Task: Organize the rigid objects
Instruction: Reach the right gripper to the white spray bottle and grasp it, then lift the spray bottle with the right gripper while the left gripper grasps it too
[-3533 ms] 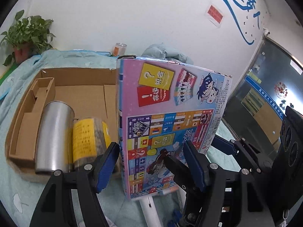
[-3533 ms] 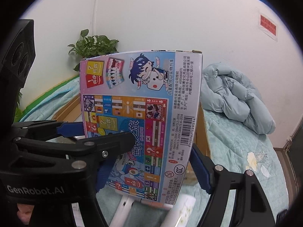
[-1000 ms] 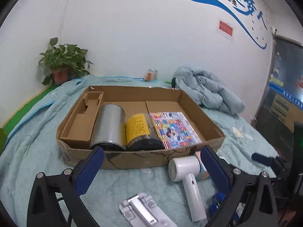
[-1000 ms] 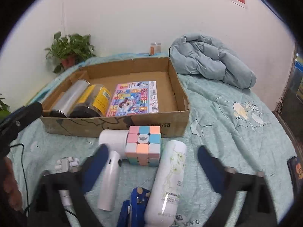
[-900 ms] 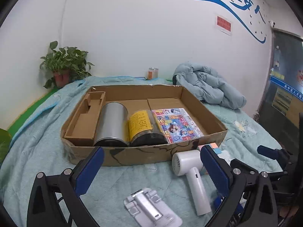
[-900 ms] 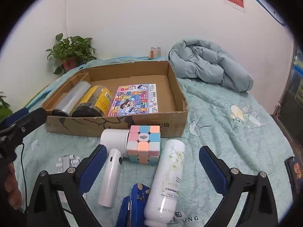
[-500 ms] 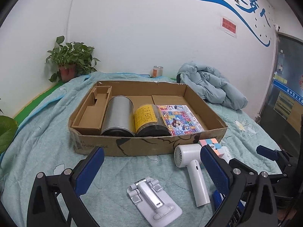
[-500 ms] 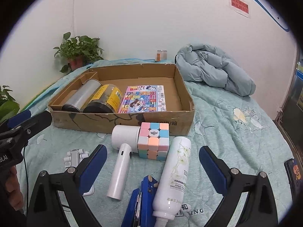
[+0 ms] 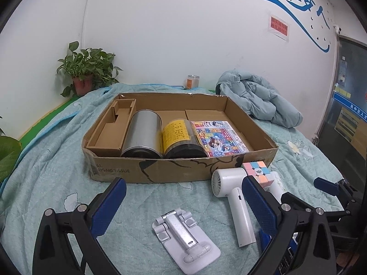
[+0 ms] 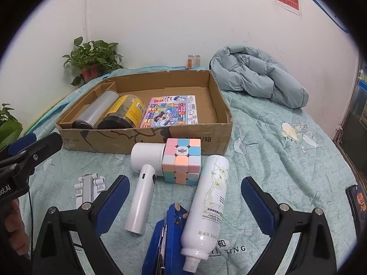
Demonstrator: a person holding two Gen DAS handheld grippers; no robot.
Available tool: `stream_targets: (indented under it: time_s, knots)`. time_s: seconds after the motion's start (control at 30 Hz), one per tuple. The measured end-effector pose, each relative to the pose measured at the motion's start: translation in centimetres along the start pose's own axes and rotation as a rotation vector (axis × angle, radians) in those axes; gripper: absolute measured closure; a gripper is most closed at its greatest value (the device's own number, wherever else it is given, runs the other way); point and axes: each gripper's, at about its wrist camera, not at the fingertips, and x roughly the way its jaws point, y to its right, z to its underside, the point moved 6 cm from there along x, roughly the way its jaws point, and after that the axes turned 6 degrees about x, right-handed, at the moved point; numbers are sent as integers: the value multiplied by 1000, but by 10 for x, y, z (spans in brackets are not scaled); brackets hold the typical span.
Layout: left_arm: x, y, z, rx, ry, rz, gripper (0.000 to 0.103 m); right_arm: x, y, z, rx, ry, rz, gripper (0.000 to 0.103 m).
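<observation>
A shallow cardboard box (image 9: 160,171) (image 10: 146,141) on the bed holds a silver can (image 9: 143,133), a yellow-labelled jar (image 9: 181,137) and a flat colourful game box (image 9: 220,139) (image 10: 170,111). In front of it lie a white hair dryer (image 9: 234,197) (image 10: 144,183), a pastel puzzle cube (image 10: 182,160), a white spray bottle (image 10: 208,208), a blue stapler (image 10: 167,240) and a white folding stand (image 9: 183,238). My left gripper (image 9: 183,204) is open above the stand. My right gripper (image 10: 185,197) is open over the bottle and stapler. Neither holds anything.
A potted plant (image 9: 86,75) and a small orange jar (image 9: 192,81) stand by the wall. A bundled pale blue jacket (image 10: 257,78) lies at the back right. A dark phone (image 10: 356,204) rests at the bed's right edge. A hand (image 10: 13,236) holds the left gripper.
The game box, held upright between both grippers earlier, now lies flat in the cardboard box. Both grippers have opened and pulled back toward the loose items in front.
</observation>
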Motion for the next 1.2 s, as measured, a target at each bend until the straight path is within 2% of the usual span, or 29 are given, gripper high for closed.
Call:
stream_targets:
  time_s: [0.1, 0.17, 0.27, 0.33, 0.4, 0.5, 0.6, 0.63, 0.8, 0.97, 1.03, 1.13, 1.2]
  knots:
    - [4, -1, 4, 9, -22, -12, 2, 5, 9, 3, 27, -27, -12, 5]
    - [8, -4, 9, 8, -50, -35, 2, 13, 19, 9, 67, -78, -43, 6]
    - [14, -8, 19, -8, -88, -9, 1, 26, 44, 21, 142, -151, -25, 10]
    - [18, -8, 25, -14, -110, 2, 1, 32, 59, 28, 180, -195, -5, 21]
    - [22, -5, 31, -10, -133, 5, 1, 42, 64, 34, 212, -255, -32, 27]
    - [27, 2, 34, 0, -156, 21, 1, 54, 58, 38, 212, -292, -83, 36]
    - [29, 9, 33, 5, -163, 36, 1, 64, 46, 44, 199, -338, -126, 54]
    - [29, 11, 31, 7, -169, 44, 1, 64, 45, 45, 184, -338, -113, 54]
    - [39, 37, 25, 13, -229, 148, 1, 54, 42, 52, 30, -309, -51, 57]
    - [56, 88, 19, 14, -315, 338, 1, 28, 52, 61, -116, -298, 14, 59]
    - [65, 108, 17, 27, -349, 381, 3, 18, 51, 66, -185, -287, 46, 58]
    - [80, 133, 17, 48, -418, 440, 4, 9, 49, 70, -223, -289, 29, 58]
    - [93, 149, 20, 59, -490, 503, 10, 6, 53, 74, -185, -319, -28, 57]
